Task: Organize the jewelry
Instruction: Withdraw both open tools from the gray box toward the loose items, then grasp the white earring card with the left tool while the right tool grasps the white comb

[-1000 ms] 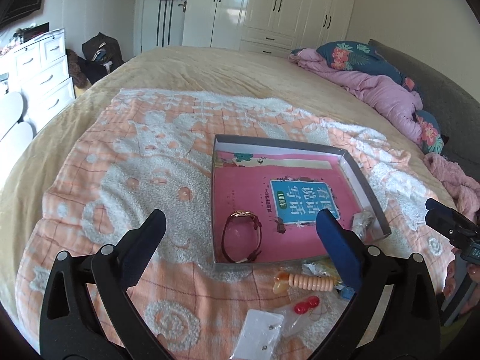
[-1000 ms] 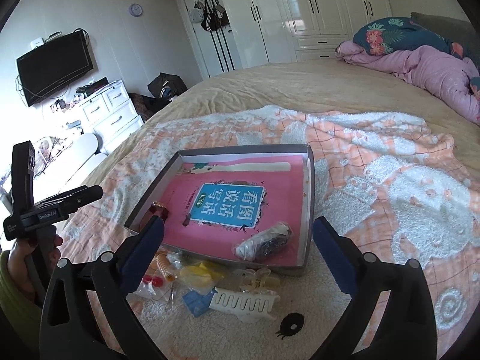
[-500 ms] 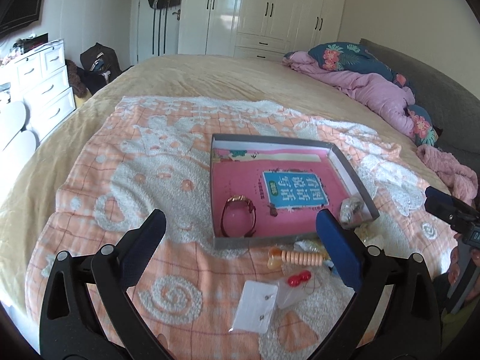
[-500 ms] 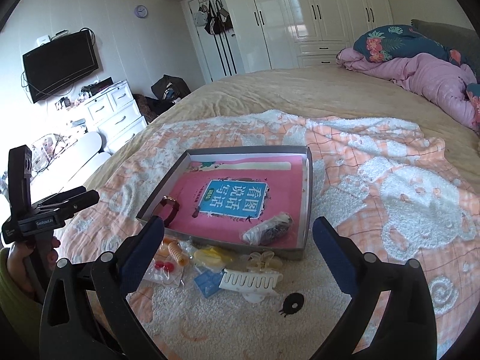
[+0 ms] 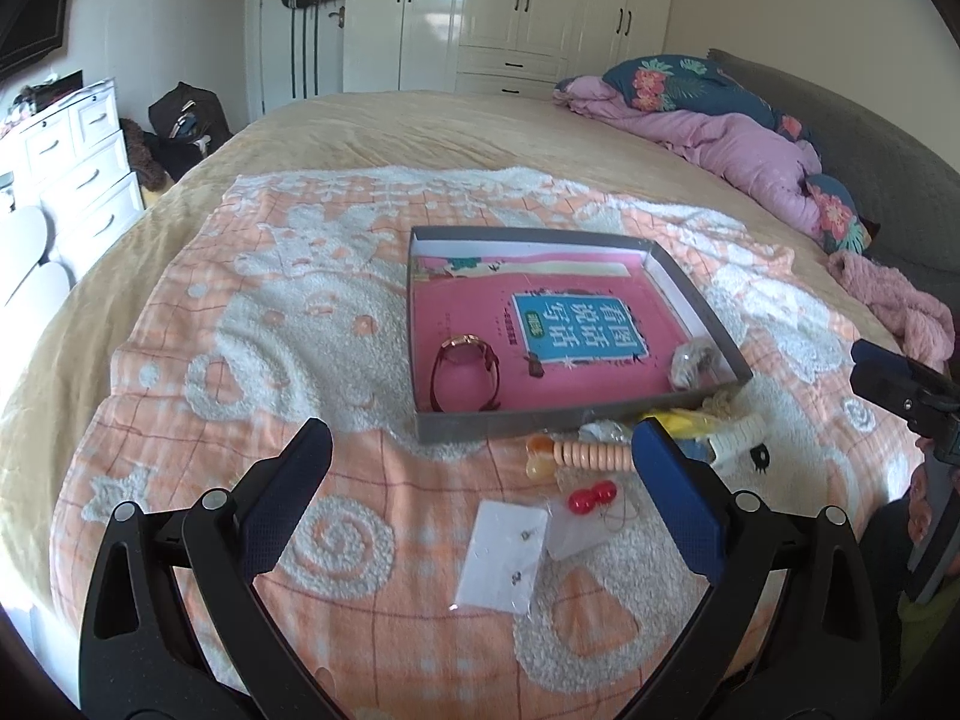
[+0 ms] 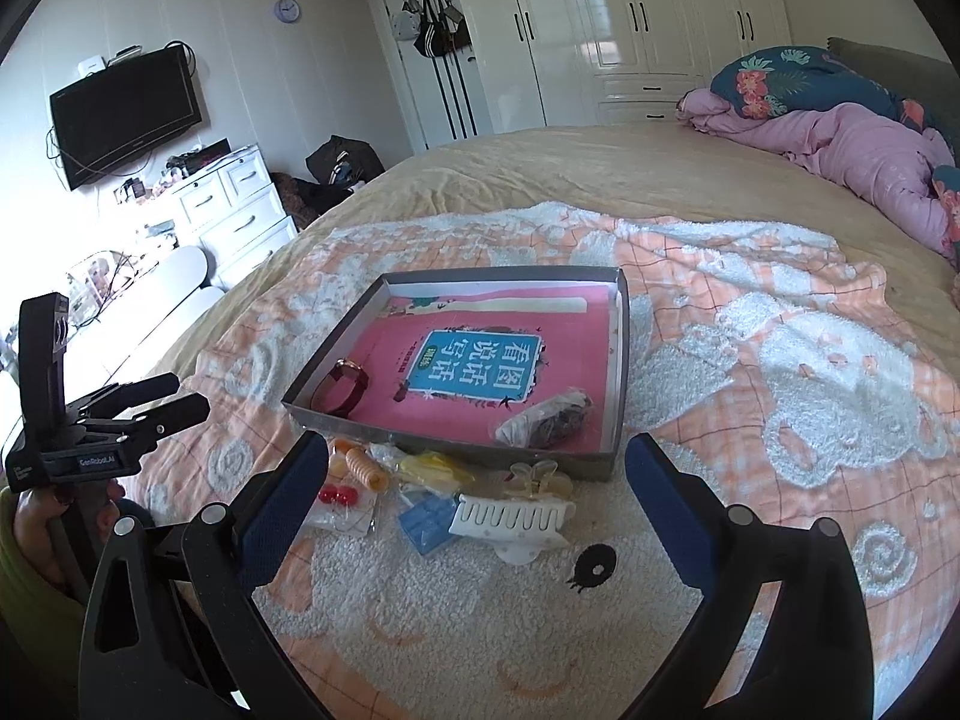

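A shallow grey cardboard tray (image 5: pixel 540 420) sits on a fleecy peach-and-white blanket (image 5: pixel 300 324) spread over the bed, its floor covered by a pink book cover with a blue title panel. Inside, a watch (image 5: pixel 465 373) with a dark red strap and a rose-gold case stands on edge near the tray's front left corner, and a clear bag (image 6: pixel 549 420) of dark, tangled pieces lies in the front right corner. Just outside the front wall lies a loose cluster: a peach coiled hair tie (image 5: pixel 591 455), two glossy red beads (image 5: pixel 585 497) on a clear packet, a white card of small stud earrings (image 5: pixel 504 561), a crumpled yellow wrapper (image 6: pixel 432 468), a translucent claw clip (image 6: pixel 540 474), a white ribbed hair clip (image 6: pixel 510 519) and a blue sachet (image 6: pixel 427 521). The left gripper (image 5: pixel 480 486) hovers over the card with its jaws spread wide and empty; the right gripper (image 6: pixel 477 495) hangs above the white clip, jaws likewise spread and holding nothing.
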The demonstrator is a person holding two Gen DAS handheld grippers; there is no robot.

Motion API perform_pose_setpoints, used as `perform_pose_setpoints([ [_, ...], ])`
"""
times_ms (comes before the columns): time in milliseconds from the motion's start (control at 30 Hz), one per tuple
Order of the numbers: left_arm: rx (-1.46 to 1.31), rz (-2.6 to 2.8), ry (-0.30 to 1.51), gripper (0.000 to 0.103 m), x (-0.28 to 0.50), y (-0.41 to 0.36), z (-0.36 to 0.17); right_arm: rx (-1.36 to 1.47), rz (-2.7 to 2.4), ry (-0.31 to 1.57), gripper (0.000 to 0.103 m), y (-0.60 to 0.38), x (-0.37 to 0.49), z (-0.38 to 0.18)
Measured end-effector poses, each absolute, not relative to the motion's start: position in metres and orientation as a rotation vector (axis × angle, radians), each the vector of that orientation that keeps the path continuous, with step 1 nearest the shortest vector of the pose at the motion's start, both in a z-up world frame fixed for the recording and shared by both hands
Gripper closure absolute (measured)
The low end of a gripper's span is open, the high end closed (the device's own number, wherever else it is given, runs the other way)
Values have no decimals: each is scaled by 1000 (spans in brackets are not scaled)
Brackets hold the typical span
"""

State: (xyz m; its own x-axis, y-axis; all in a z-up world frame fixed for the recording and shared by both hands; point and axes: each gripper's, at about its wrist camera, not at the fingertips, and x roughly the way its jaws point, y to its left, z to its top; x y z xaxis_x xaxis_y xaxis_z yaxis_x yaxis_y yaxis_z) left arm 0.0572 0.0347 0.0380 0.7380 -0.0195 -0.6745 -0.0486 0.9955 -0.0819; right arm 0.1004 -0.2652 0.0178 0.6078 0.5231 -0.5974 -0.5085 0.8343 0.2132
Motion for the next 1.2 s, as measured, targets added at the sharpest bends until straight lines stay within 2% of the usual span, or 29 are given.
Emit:
perform_pose_setpoints([
  [1033, -75, -36, 918, 9, 39, 31, -24, -27, 600, 825, 4, -254, 85, -26],
  [1100, -86, -44, 934, 13, 41, 33, -31, -23, 592, 839, 4, -255, 86, -31],
  [1167, -87, -47, 948, 27, 42, 33, -37, -19, 578, 858, 4, -255, 88, -38],
  [1200, -85, -46, 959, 28, 43, 34, -41, -19, 572, 863, 4, -255, 89, -42],
])
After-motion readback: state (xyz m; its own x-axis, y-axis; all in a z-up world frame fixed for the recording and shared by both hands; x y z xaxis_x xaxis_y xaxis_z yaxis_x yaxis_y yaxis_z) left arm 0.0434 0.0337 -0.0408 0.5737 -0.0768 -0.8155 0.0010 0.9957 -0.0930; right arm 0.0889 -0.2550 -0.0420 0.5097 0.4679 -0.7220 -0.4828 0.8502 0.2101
